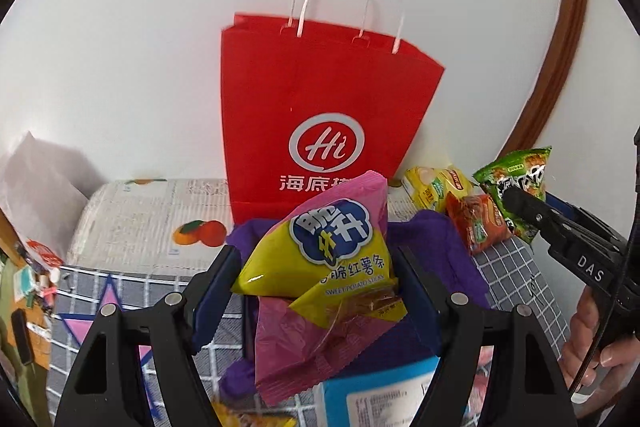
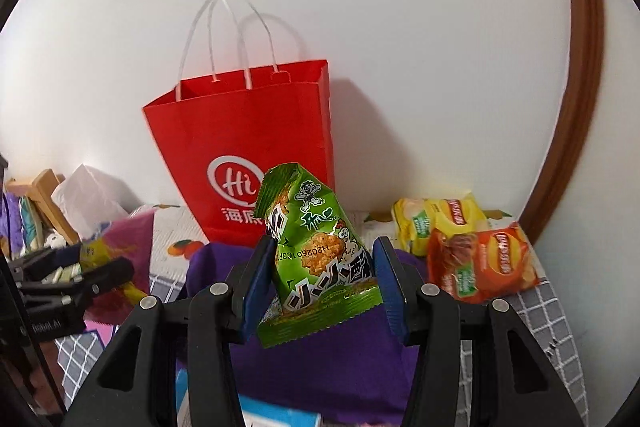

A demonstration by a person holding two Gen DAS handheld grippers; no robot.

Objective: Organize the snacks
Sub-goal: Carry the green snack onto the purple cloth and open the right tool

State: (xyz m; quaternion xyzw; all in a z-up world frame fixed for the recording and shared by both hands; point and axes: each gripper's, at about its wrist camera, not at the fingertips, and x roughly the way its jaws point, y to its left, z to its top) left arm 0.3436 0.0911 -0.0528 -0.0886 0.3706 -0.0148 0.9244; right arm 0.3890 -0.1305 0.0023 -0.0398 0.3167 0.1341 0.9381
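My left gripper (image 1: 320, 267) is shut on a pink and yellow sweet potato stick packet (image 1: 320, 267), held up in front of the red paper bag (image 1: 316, 99). My right gripper (image 2: 320, 279) is shut on a green snack packet (image 2: 320, 259), held up to the right of the red bag (image 2: 248, 147). The right gripper also shows in the left wrist view (image 1: 520, 207) with the green packet (image 1: 516, 183). The left gripper shows at the left of the right wrist view (image 2: 120, 271). The bag stands upright and open against the wall.
A yellow chip packet (image 2: 440, 219) and an orange chip packet (image 2: 480, 263) lie at the right by the wall. A purple cloth (image 2: 320, 359) lies below the grippers. A blue and white box (image 1: 384, 395) lies near the front. A white plastic bag (image 2: 88, 199) sits left.
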